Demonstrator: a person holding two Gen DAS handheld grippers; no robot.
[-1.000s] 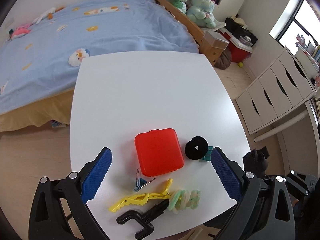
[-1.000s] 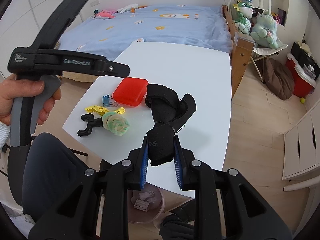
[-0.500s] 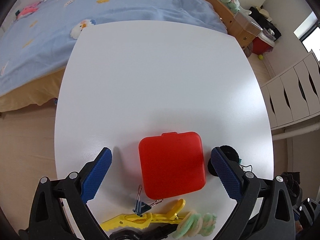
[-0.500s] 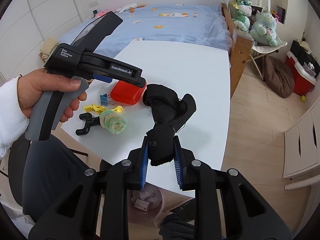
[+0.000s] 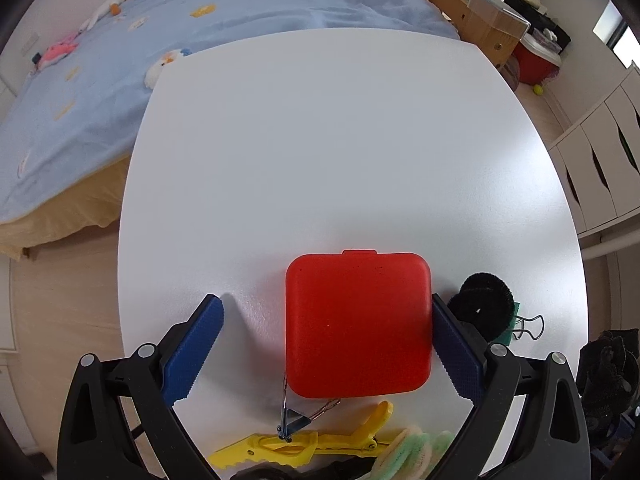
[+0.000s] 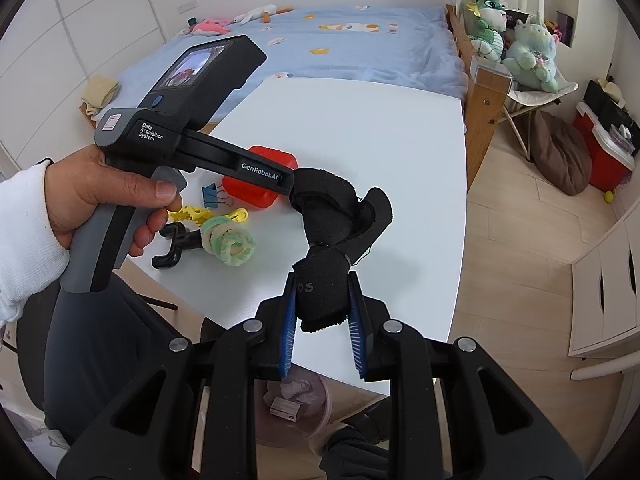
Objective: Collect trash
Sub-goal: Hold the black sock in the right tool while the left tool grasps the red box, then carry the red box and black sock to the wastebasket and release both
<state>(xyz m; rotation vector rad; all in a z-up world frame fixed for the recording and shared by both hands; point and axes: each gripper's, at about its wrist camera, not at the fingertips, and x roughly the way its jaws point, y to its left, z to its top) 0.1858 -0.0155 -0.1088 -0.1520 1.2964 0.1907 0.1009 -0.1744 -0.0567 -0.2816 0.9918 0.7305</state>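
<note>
My left gripper [image 5: 326, 344] is open, low over the white table [image 5: 340, 140]. A red square box [image 5: 357, 324] lies between its fingers, against the right finger and apart from the left one. The box also shows in the right wrist view [image 6: 256, 192], partly hidden by the left gripper's body [image 6: 200, 152]. My right gripper [image 6: 323, 328] is shut on a black sock [image 6: 336, 240] and holds it above the table's near edge. A pinkish trash bin [image 6: 296, 404] with paper scraps stands on the floor below it.
Near the box lie a blue binder clip [image 5: 294, 416], a yellow clip [image 5: 304, 446], a green-cream scrunchie [image 6: 228, 242], a black hook [image 6: 172, 248], a black scrunchie [image 5: 484, 306] and a green binder clip [image 5: 520, 326]. A bed [image 5: 160, 40] lies beyond the table; white drawers [image 6: 608, 280] stand at the right.
My left gripper has moved forward and down so the red box now lies between its open fingers. The right gripper still holds the sock in the same place.
</note>
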